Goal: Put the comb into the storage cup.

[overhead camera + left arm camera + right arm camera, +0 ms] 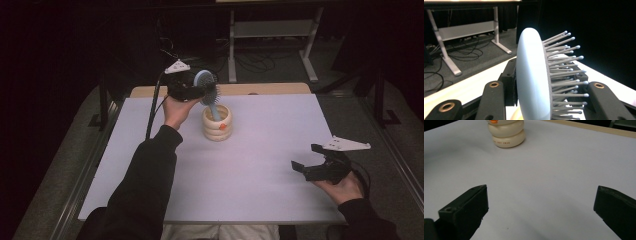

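A light blue hairbrush (206, 86) stands upright with its handle down inside a cream ribbed holder (217, 122) at the back middle of the white table. My left gripper (202, 89) is shut on the brush head from the left. In the left gripper view the brush's smooth back (531, 75) and its grey bristles sit between the two black jaws. My right gripper (307, 157) rests near the table's front right, held by a hand, jaws wide apart with nothing between them (541, 207). The holder's base (507, 135), with an orange mark, shows ahead of it.
The white table top (250, 165) lies over a wooden board whose far edge shows behind it. A white desk frame (270, 30) and loose cables stand on the floor beyond. Dark sleeves come in from the bottom.
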The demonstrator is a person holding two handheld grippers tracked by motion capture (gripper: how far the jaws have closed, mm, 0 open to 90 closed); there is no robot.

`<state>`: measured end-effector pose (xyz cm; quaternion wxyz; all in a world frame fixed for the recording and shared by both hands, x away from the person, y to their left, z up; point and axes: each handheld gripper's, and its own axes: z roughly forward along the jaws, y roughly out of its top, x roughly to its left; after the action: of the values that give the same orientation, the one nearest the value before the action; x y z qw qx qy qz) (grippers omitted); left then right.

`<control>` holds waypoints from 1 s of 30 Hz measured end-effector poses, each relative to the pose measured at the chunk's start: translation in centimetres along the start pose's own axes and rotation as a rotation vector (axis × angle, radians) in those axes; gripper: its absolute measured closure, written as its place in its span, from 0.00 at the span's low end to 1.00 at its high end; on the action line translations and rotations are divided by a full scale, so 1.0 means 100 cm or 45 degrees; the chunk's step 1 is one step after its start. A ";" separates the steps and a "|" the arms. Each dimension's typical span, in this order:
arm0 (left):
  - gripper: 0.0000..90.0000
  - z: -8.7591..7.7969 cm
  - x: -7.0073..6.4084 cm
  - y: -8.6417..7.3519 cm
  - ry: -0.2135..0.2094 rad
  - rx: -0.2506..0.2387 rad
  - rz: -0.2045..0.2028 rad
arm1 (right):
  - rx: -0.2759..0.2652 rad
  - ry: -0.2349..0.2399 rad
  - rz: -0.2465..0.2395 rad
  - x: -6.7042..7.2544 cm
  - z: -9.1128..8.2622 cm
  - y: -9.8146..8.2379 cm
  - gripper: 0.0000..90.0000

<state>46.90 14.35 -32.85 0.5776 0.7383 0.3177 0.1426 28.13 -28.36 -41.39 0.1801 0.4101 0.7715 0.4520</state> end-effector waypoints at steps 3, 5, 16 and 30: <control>0.58 0.003 0.001 -0.004 -0.001 -0.006 -0.028 | 0.006 0.003 -0.001 0.000 0.001 -0.001 0.00; 0.58 0.005 0.002 -0.007 0.004 0.003 -0.025 | 0.008 0.004 -0.002 0.000 0.002 -0.001 0.00; 0.57 0.011 0.007 -0.022 0.026 0.026 -0.070 | -0.019 -0.001 0.009 0.000 0.001 -0.003 0.00; 0.47 0.004 0.017 -0.027 0.106 -0.004 -0.136 | -0.048 0.000 0.024 -0.001 -0.002 -0.002 0.00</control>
<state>47.62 15.49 -35.76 0.5718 0.7128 0.3802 0.1429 27.92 -28.62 -41.48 0.1834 0.4139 0.7589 0.4682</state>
